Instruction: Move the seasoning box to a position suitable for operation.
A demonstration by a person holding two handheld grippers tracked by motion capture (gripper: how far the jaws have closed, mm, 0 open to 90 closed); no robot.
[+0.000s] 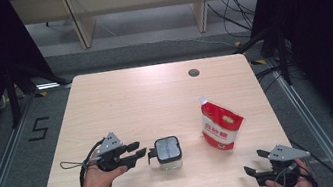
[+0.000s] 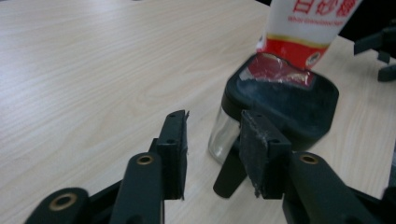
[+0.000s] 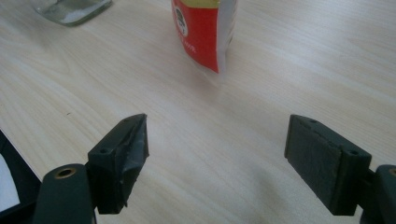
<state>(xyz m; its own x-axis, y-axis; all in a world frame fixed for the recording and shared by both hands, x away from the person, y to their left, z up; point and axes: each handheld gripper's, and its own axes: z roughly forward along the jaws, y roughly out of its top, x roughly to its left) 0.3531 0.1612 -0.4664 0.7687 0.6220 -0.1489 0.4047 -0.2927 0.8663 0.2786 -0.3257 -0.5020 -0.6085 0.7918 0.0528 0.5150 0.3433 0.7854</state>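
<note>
A small glass jar (image 1: 168, 152) with a black lid and a black side handle stands near the table's front, left of centre. My left gripper (image 1: 140, 149) lies level just left of it, open, its tips close to the handle. In the left gripper view the jar (image 2: 280, 100) sits just past my left gripper (image 2: 215, 119), and the handle (image 2: 228, 175) reaches in between the parted jaws without the pads pressing on it. A red and white spouted pouch (image 1: 221, 128) stands upright to the jar's right. My right gripper (image 1: 253, 160) rests open at the front right corner, and nothing lies between the jaws of my right gripper (image 3: 217, 128), which point toward the pouch (image 3: 203, 32).
The light wooden table (image 1: 154, 95) has a round cable hole (image 1: 194, 72) near its far edge. Dark curtains flank both sides. The grey floor at left bears a marked "5" (image 1: 38, 129). Wooden furniture legs stand beyond the table.
</note>
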